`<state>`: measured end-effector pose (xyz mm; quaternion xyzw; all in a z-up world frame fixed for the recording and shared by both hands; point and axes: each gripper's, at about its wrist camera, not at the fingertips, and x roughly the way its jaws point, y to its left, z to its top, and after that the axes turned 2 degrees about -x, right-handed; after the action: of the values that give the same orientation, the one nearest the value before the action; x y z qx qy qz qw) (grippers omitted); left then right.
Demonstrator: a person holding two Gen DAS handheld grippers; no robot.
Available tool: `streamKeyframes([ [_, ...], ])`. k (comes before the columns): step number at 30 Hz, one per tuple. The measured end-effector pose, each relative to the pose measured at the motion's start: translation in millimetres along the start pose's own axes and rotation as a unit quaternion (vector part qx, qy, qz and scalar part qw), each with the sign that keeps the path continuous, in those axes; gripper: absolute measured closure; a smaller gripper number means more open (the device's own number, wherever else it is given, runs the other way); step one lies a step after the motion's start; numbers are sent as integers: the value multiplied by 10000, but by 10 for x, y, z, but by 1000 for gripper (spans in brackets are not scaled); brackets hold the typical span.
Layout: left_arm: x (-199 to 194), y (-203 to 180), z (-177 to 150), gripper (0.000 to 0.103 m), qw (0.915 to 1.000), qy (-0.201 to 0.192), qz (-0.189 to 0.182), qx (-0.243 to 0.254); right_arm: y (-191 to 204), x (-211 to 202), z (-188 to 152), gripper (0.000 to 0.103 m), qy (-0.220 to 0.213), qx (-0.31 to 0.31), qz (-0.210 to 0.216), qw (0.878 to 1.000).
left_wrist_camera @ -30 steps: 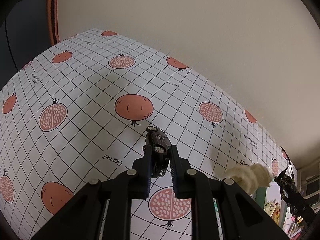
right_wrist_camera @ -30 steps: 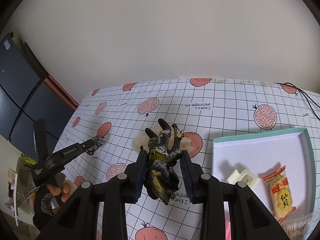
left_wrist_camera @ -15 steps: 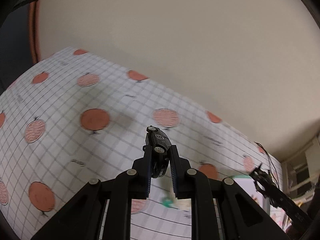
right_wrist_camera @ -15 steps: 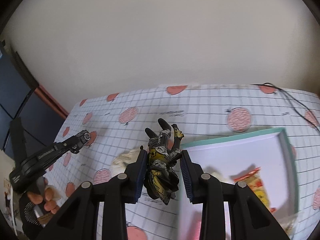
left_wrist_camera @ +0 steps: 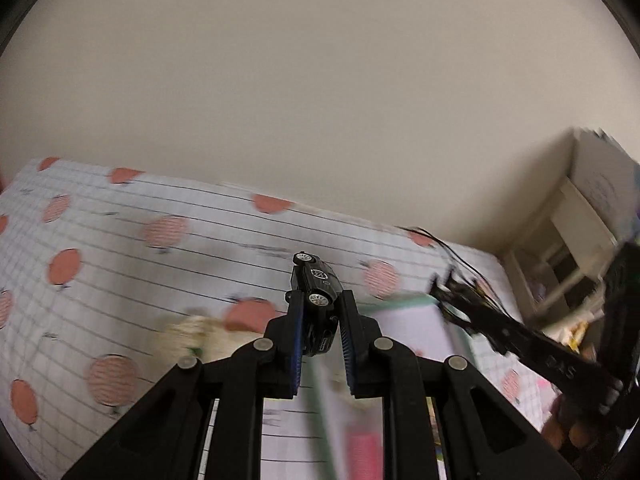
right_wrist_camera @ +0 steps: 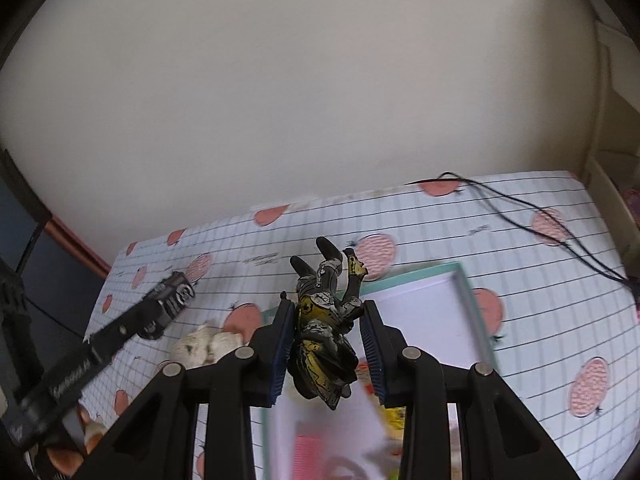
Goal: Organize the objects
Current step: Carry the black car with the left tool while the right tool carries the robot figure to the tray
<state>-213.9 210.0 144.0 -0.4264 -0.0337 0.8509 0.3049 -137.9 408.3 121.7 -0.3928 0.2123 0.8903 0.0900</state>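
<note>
A small black toy car (left_wrist_camera: 317, 292) sticks up nose-first from my left gripper (left_wrist_camera: 320, 330), which is shut on it above the table. My right gripper (right_wrist_camera: 326, 336) is shut on a grey and yellow action figure (right_wrist_camera: 326, 320) whose legs point away from me. Below it lies a teal-rimmed white box (right_wrist_camera: 468, 300), blurred by motion, holding a pink item (right_wrist_camera: 312, 452) and a yellow snack packet (right_wrist_camera: 394, 414). In the left wrist view the box (left_wrist_camera: 404, 302) shows to the right, with the right gripper (left_wrist_camera: 460, 300) over it. The left gripper (right_wrist_camera: 172, 300) appears at the left in the right wrist view.
A cream plush toy (right_wrist_camera: 204, 346) lies on the pomegranate-print tablecloth (right_wrist_camera: 540, 312) left of the box; it also shows as the plush toy (left_wrist_camera: 192, 332). A black cable (right_wrist_camera: 520, 204) trails over the far right of the table. White shelving (left_wrist_camera: 568, 240) stands at the right.
Both grippers have swung to the right, each keeping its toy. The box has come under the right gripper, and the left gripper now faces the box and the shelving.
</note>
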Motion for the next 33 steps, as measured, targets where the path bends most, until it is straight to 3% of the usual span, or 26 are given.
streamKeyframes([
  [4,95,-331,-98,86,9991,184,-303,227,-211,-90,24,67,-41,82,-114,9999],
  [12,365,-737,-320,86,9958,582,-446,554,-495,-110,9,67,9,215,-300,9993],
  [22,755,-938,-609,86,9899,1138,-294,788,-713,332,-141,67,500,375,-536,9966],
  [33,925,-905,-748,86,9864,1392,-6,868,-819,670,-329,67,752,579,-494,9943],
])
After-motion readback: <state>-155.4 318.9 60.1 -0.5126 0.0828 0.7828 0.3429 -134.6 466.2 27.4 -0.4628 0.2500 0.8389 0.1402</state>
